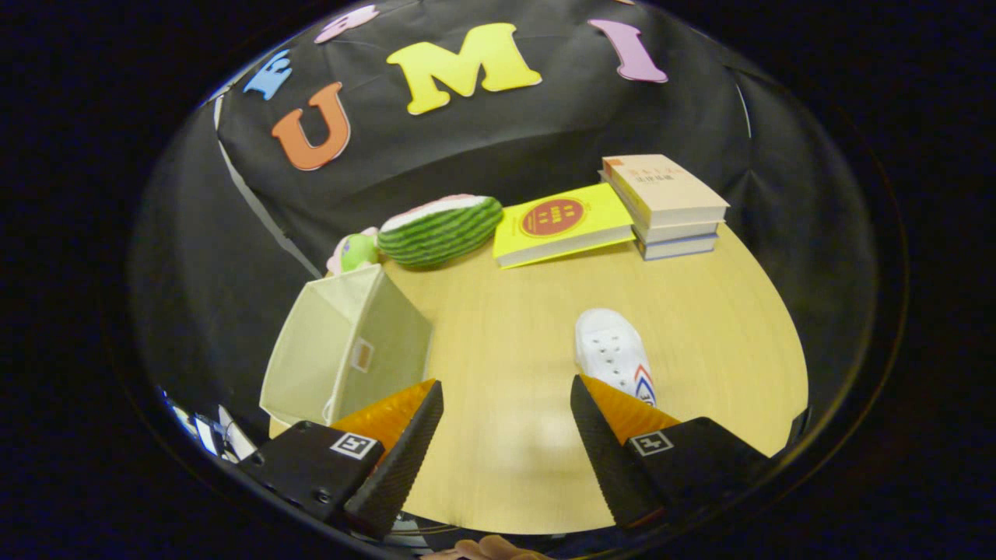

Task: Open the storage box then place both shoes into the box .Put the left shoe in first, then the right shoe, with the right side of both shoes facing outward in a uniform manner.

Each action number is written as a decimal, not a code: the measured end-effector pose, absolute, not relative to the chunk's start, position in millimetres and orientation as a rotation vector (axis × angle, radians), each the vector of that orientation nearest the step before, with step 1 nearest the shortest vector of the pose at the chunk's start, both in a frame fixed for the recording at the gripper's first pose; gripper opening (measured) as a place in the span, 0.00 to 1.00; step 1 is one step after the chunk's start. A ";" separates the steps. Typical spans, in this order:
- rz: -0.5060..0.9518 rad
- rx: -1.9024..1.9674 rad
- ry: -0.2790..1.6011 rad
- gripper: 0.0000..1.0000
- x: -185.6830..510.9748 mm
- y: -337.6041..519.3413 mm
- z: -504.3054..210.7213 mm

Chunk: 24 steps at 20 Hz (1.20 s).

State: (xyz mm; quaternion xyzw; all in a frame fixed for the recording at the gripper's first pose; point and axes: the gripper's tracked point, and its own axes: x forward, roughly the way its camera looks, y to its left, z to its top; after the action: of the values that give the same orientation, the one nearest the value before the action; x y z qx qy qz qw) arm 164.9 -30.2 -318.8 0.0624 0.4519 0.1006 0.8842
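Gripper (506, 404): fingers spread wide apart above the table, nothing held between them, only bare tabletop in the gap. Table (513, 327): light wood surface, rounded far edge against the black cloth wall. White shoe (613, 356): one shoe, lying on the table just ahead of the right finger, its rear end hidden behind that fingertip, toe pointing away; a small red and blue mark on its side near the finger. Storage box (342, 350): cream fabric, standing at the table's left edge just ahead of the left finger, top open, interior visible and appearing empty, small tag on the side facing the shoe; box and shoe well apart with bare table between. Watermelon-slice plush toy (441, 229): beyond the box, at the far side of the table. Small green and pink toy (354, 250): just beside the plush, behind the box. Yellow book (562, 222): lying flat beside the plush. Stack of books (665, 206): touching the yellow book's far corner.
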 end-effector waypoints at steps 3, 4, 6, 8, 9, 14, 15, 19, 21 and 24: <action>0.118 0.057 1.015 1.00 166.1 -85.0 -352.5; 0.089 0.012 1.044 1.00 164.8 -102.6 -364.3; 0.045 -0.077 1.124 1.00 156.5 -132.3 -386.8; 0.008 -0.120 1.160 1.00 156.7 -151.0 -401.7; 0.003 -0.128 1.166 0.99 158.5 -154.9 -406.3; 0.009 -0.152 1.207 0.92 173.0 -156.3 -432.8; 0.019 -0.168 1.215 0.88 174.8 -155.6 -436.2; 0.022 -0.182 1.174 0.66 190.9 -152.6 -442.7; 0.019 -0.079 1.184 0.38 190.3 -143.4 -453.2; 0.042 -0.076 1.192 0.26 185.2 -143.6 -450.9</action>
State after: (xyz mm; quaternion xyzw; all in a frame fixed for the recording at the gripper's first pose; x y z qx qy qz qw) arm 185.2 -143.6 -450.9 -0.0357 0.5611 0.0196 0.8267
